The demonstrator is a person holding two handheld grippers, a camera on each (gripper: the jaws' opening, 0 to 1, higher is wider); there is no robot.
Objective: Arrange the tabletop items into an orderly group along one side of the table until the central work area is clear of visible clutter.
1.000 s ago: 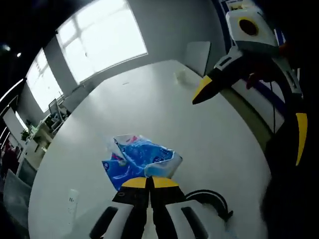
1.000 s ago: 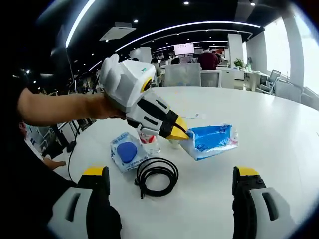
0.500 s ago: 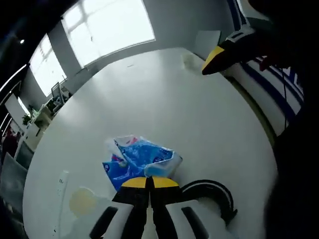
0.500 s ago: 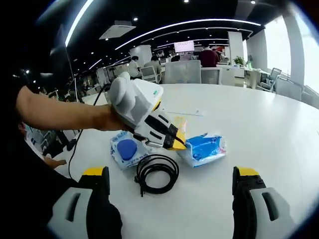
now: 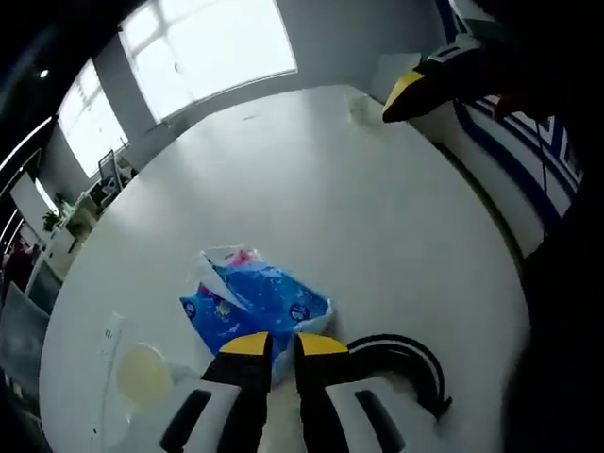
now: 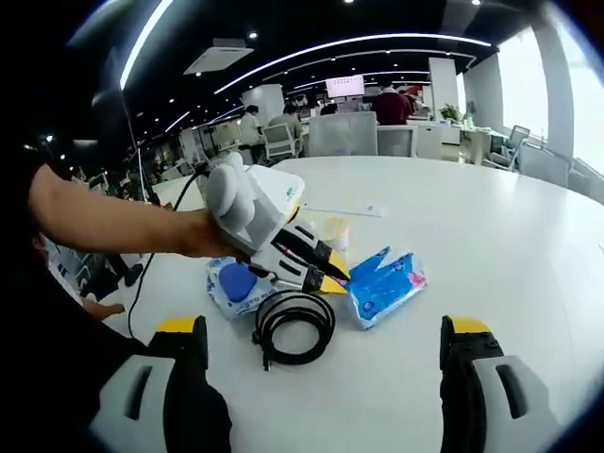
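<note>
A blue plastic tissue pack point(image 5: 257, 300) lies flat on the white table point(image 5: 359, 208), just ahead of my left gripper point(image 5: 283, 344). The left jaws stand a little apart, open, with the pack's near edge at their yellow tips. In the right gripper view the left gripper point(image 6: 332, 276), held by a hand, points down at the pack point(image 6: 385, 286). My right gripper point(image 6: 324, 330) hangs wide open over the near table edge, holding nothing; one of its yellow fingertips point(image 5: 408, 87) shows at the upper right.
A coiled black cable point(image 6: 293, 326) lies beside the pack, and a clear packet with a blue round lid point(image 6: 236, 283) sits left of it. A pale yellow item point(image 6: 330, 228) and a white paper strip point(image 6: 342, 209) lie farther back. Office desks and people fill the background.
The left gripper brought the blue pack down onto the table and its jaws parted, letting it go. The right gripper stayed still and open.
</note>
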